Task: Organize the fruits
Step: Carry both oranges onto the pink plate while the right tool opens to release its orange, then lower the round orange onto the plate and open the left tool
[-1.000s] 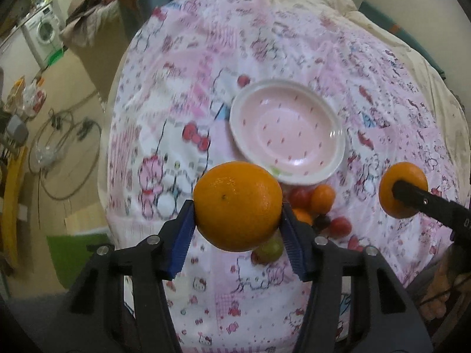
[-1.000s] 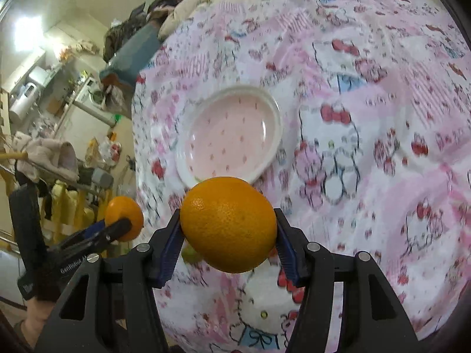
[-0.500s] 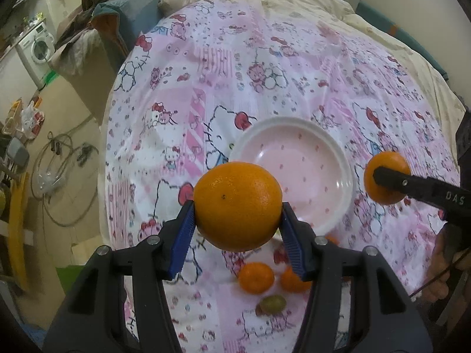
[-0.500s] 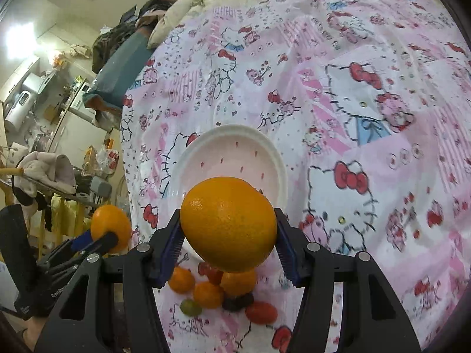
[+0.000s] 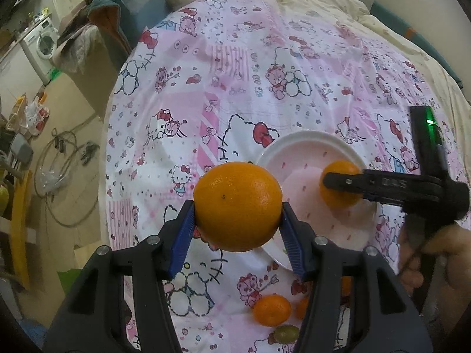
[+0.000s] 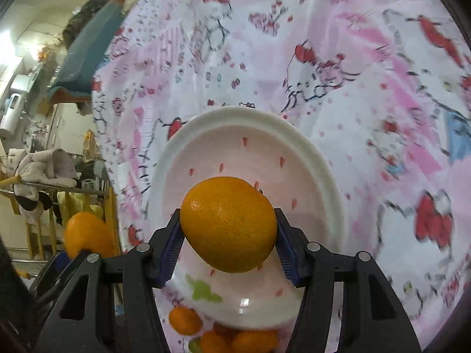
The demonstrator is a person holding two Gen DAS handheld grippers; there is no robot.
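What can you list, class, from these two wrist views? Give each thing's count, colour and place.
Large round oranges: two, orange, one clamped in each gripper; the right one is over the plate.
Shallow pink plate with white rim: one, on the cloth.
Small fruits: several orange, one green, near the plate's close edge.
Pink cartoon-print cloth: one, beneath everything.
White washing machine: one, far left.
Left gripper: black, blue pads.
Right gripper: black, blue pads.
Hand: one, on the right gripper.

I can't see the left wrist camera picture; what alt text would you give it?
A black left gripper with blue pads clamps an orange above a pink cartoon-print bedsheet. To its right, the right gripper, held by a hand, holds a second orange over a pink plate; small fruits lie nearer the camera.
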